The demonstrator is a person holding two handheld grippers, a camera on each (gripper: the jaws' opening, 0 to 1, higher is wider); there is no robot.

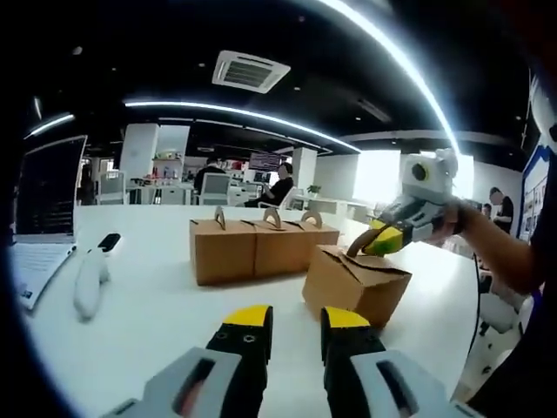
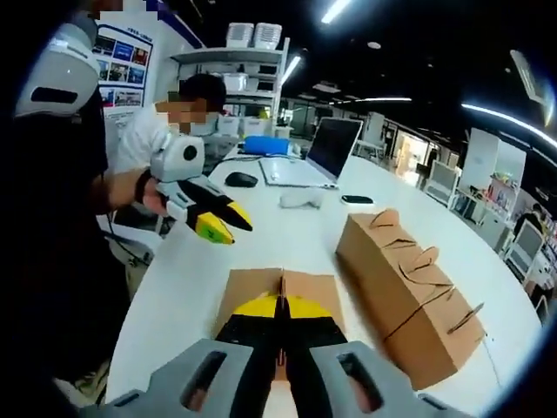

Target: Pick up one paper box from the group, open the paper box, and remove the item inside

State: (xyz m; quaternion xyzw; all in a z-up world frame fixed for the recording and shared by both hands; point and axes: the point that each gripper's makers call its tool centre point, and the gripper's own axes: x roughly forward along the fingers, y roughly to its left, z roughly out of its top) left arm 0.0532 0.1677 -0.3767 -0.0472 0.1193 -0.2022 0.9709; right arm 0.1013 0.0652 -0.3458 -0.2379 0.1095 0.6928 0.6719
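Nearest the lens in the left gripper view, the left gripper (image 1: 291, 326) rises from the bottom edge with its yellow-tipped black jaws apart and nothing between them, hovering above the white table (image 1: 148, 322). Just beyond, to the right, sits one paper box (image 1: 355, 283) set apart from the others, its top flaps partly raised. The right gripper (image 1: 374, 241) reaches in from the right, held by a hand (image 1: 452, 222), its tips down at that box's top edge; whether those jaws are together cannot be told from this angle. Farther back stands a row of three closed boxes (image 1: 261, 246) with upright cardboard handles, touching side by side. At far left lie an open laptop (image 1: 43, 209), a white object (image 1: 90, 280) and a small dark item (image 1: 109, 242) (type not discernible).

In the right gripper view, the right gripper (image 2: 280, 306) is nearest, jaws pressed together on the thin upright handle tab (image 2: 282, 286) of the paper box (image 2: 252, 292) directly below it. The left gripper (image 2: 228, 225) shows at left above the table, gripped by a hand (image 2: 157, 193), jaws apart and empty. The row of three boxes (image 2: 405, 292) runs along the right. Beyond lie the laptop (image 2: 326, 152), a dark mouse (image 2: 241, 179) and the white object (image 2: 300, 199). A seated person (image 2: 161, 122) is at far left
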